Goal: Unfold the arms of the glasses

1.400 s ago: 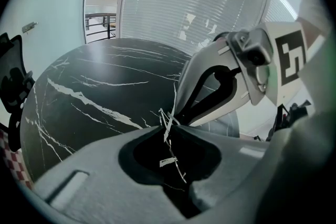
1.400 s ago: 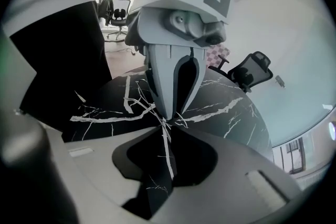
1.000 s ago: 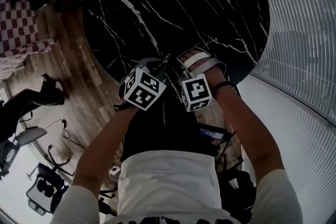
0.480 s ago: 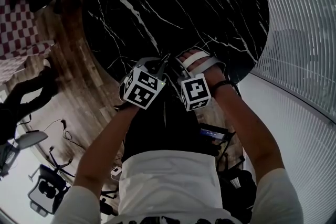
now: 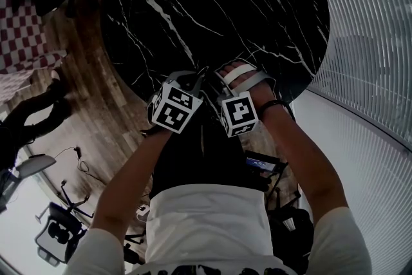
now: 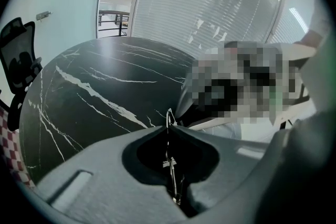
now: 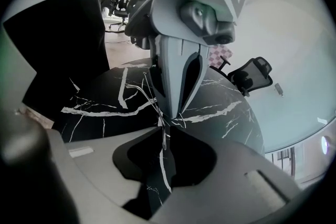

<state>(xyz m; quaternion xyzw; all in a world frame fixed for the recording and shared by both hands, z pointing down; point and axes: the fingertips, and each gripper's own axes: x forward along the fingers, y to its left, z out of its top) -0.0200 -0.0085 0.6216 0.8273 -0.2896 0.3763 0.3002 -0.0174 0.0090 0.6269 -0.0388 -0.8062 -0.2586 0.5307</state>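
Thin wire-frame glasses (image 6: pixel 169 162) hang between my two grippers above the near edge of the round black marble table (image 5: pixel 212 3). My left gripper (image 6: pixel 169 126) is shut on a fine metal part of the frame that runs along its jaw line. Facing it tip to tip, my right gripper (image 7: pixel 164 131) has its jaws closing, and the wire of the glasses (image 7: pixel 164 140) sits pinched at their tips. The left gripper (image 7: pixel 176 112) fills the middle of the right gripper view. In the head view both grippers (image 5: pixel 196 77) (image 5: pixel 217 77) meet; the glasses are barely visible there.
White veins cross the dark table top. Wooden floor (image 5: pixel 96 119) lies to the left, with a checkered cloth (image 5: pixel 22 29) and an office chair (image 5: pixel 55 232). Another chair (image 7: pixel 254 73) stands beyond the table. A slatted glass wall (image 5: pixel 373 42) curves along the right.
Both grippers stay where they were, tip to tip. The left marker cube has rolled slightly. A dark figure on the floor at the left has shifted.
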